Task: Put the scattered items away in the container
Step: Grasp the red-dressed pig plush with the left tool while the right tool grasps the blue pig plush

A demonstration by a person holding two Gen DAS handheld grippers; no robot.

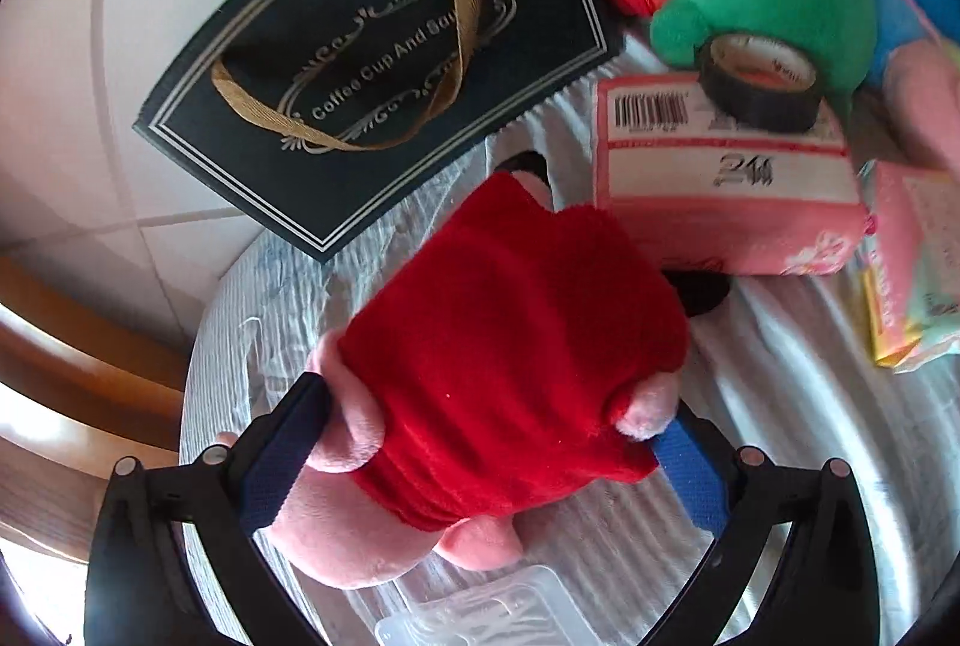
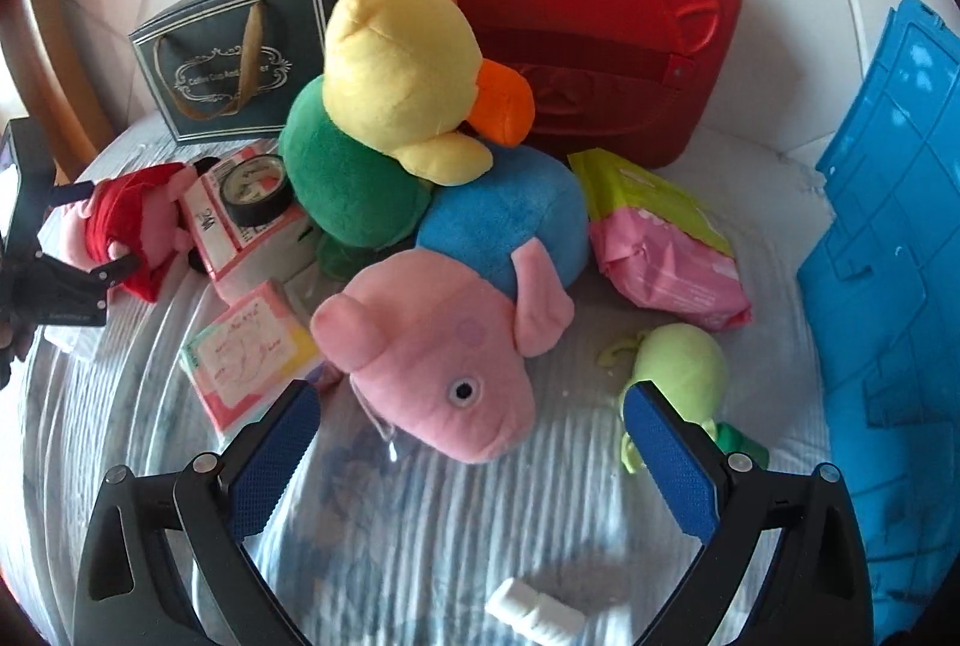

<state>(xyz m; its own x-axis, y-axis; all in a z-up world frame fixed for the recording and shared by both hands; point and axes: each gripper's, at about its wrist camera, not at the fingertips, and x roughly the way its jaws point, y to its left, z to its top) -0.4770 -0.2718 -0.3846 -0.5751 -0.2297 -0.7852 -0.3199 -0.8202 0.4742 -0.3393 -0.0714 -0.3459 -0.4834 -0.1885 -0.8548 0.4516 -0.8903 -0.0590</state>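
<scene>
The left gripper (image 1: 492, 442) is clamped on the red-dressed pig plush (image 1: 504, 364), whose long axis points away along the fingers. The right gripper (image 2: 468, 442) stands apart, empty, near the pink pig head (image 2: 432, 376). The blue container (image 2: 888, 286) lies far to the right.

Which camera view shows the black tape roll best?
The left wrist view: the black tape roll is large there, lying on the pink packet. The right wrist view shows it smaller, farther off, but unobstructed.

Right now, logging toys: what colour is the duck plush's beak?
Orange; the duck plush's beak shows best in the right wrist view.
</scene>
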